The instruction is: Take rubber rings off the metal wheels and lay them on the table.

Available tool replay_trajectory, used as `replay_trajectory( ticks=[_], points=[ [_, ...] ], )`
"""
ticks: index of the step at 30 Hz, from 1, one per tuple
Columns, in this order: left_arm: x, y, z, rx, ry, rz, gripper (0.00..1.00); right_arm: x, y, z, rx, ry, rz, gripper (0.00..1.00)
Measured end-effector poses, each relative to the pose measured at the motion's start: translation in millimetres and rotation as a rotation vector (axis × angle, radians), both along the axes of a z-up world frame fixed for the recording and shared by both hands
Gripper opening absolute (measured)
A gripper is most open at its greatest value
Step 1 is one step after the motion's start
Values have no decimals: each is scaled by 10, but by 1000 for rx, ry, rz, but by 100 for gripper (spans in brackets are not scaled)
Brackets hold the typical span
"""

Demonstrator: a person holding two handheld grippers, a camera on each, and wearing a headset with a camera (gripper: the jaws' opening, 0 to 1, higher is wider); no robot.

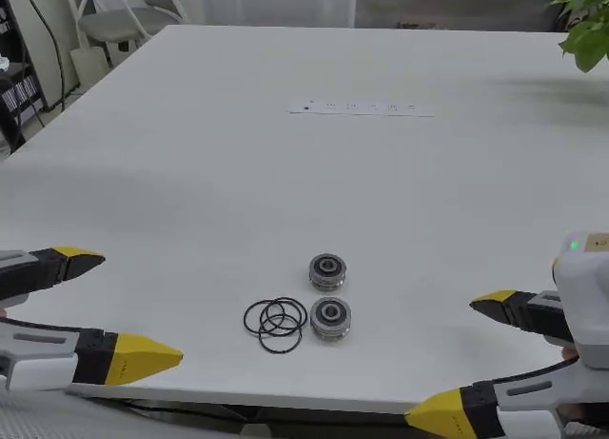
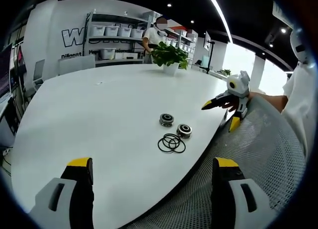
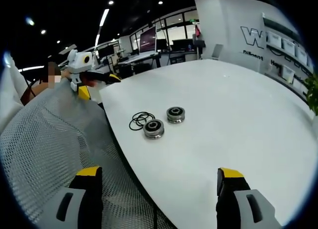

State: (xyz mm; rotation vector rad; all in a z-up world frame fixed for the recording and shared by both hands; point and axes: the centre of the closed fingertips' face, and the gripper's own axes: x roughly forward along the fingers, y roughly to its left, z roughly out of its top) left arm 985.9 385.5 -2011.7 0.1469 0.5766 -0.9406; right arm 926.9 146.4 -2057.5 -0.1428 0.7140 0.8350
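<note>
Stripping looks near done to us: thin black rubber rings (image 1: 275,323) lie piled on the white counter (image 1: 285,172), just beside the nearer of two grooved metal wheels (image 1: 330,317). Next we'd check wheels for leftovers. The left tool (image 1: 142,308) and right tool (image 1: 441,361) both gape wide, empty, touching nothing.

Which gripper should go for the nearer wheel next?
Right, probably: the right gripper has a clear line to the nearer wheel; the loose rings lie between that wheel and the left gripper. Both open.
</note>
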Motion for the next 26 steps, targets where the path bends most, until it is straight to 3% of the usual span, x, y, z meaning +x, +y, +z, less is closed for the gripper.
replay_trajectory(
  ticks=[26],
  points=[
    [39, 91, -33, 10, 18, 66, 97, 0, 13, -3, 42, 15, -19, 91]
  ],
)
